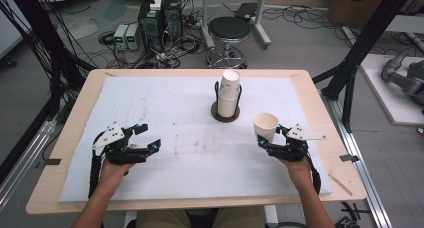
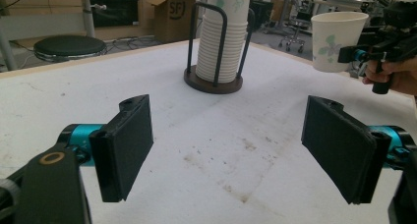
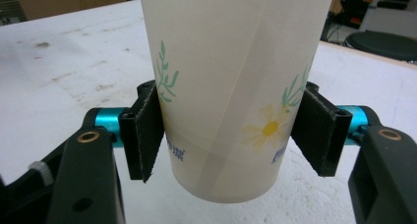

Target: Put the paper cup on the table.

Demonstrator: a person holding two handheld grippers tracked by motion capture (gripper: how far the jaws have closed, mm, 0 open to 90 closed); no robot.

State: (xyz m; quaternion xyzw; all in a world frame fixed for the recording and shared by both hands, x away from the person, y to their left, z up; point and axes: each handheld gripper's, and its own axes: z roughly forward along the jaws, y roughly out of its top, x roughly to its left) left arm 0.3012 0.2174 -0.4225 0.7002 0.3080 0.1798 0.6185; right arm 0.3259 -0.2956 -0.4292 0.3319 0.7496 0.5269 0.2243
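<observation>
the right gripper [image 1: 268,138] pinches a white paper cup with a flower print [image 1: 265,127] between its jaws, upright and lifted off the white padded table [image 1: 190,153], near its right edge. the stack of paper cups in a black wire holder [image 1: 227,99] stands ahead and to the left, nearer this hand. the left gripper [image 1: 148,136] hovers with jaws spread, holding nothing.

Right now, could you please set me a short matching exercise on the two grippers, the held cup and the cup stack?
Things:
1. left gripper
2. right gripper
3. paper cup
4. cup stack

States:
A. standing in a black wire holder
B. open, holding nothing
C. lifted clear of the table
D. shut on a cup's sides

Pairs: 1-B, 2-D, 3-C, 4-A
</observation>
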